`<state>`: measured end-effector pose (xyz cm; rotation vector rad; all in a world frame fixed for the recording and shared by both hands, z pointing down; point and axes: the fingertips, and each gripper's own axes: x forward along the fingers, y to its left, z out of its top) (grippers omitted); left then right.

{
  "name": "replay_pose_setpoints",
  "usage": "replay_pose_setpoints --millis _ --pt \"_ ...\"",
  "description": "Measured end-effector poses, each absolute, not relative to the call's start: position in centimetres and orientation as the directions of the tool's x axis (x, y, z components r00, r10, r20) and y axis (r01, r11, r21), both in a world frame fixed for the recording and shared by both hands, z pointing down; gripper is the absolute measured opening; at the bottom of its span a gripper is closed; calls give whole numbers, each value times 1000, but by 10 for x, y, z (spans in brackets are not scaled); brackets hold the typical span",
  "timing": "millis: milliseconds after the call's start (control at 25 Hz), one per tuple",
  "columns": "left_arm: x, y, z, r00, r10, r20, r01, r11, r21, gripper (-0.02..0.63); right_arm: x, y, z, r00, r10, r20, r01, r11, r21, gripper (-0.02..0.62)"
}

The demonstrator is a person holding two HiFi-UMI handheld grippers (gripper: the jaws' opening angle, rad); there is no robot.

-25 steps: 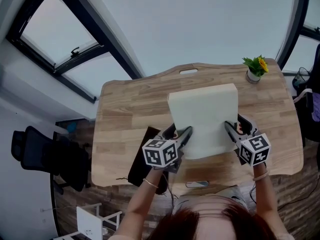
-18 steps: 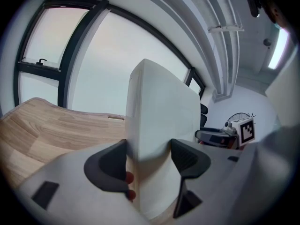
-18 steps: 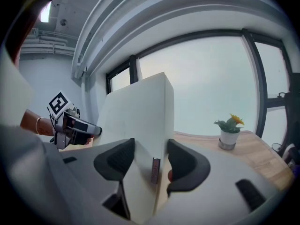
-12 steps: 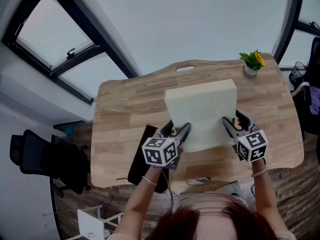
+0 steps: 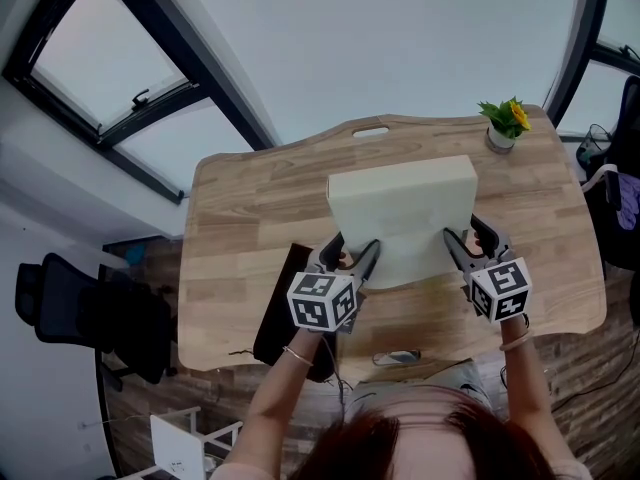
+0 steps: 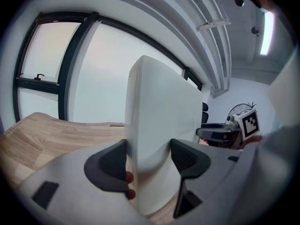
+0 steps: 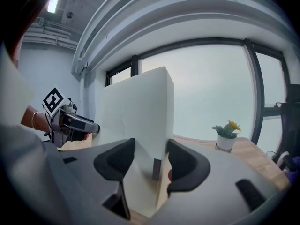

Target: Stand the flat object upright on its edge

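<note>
With left gripper (image 5: 353, 255) and right gripper (image 5: 472, 244) each pinching 1 side of the slab (image 5: 400, 208), level both so its bottom edge seats flat on the table (image 5: 250, 228).

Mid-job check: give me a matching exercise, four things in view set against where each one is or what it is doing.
Things:
1. white slab
2. potted plant
3. black chair
4. left gripper

Places or states:
A. far right corner of the table
B. on the floor, left of the table
C. shut on the slab's left side
D. upright mid-table, clamped at both sides

Pairs: 1-D, 2-A, 3-B, 4-C
</note>
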<state>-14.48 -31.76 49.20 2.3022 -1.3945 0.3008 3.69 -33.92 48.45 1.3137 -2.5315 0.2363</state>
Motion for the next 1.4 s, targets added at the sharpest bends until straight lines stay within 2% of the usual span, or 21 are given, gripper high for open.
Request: replay_pose_setpoints --millis 1040,1400 --pt "-149 -299 481 397 -861 318 -915 -397 68 282 32 -323 486 -528 -796 297 -828 560 28 222" --pt "-144 -290 489 384 -863 328 -919 -391 47 282 36 -316 492 -521 -795 312 -826 562 53 223"
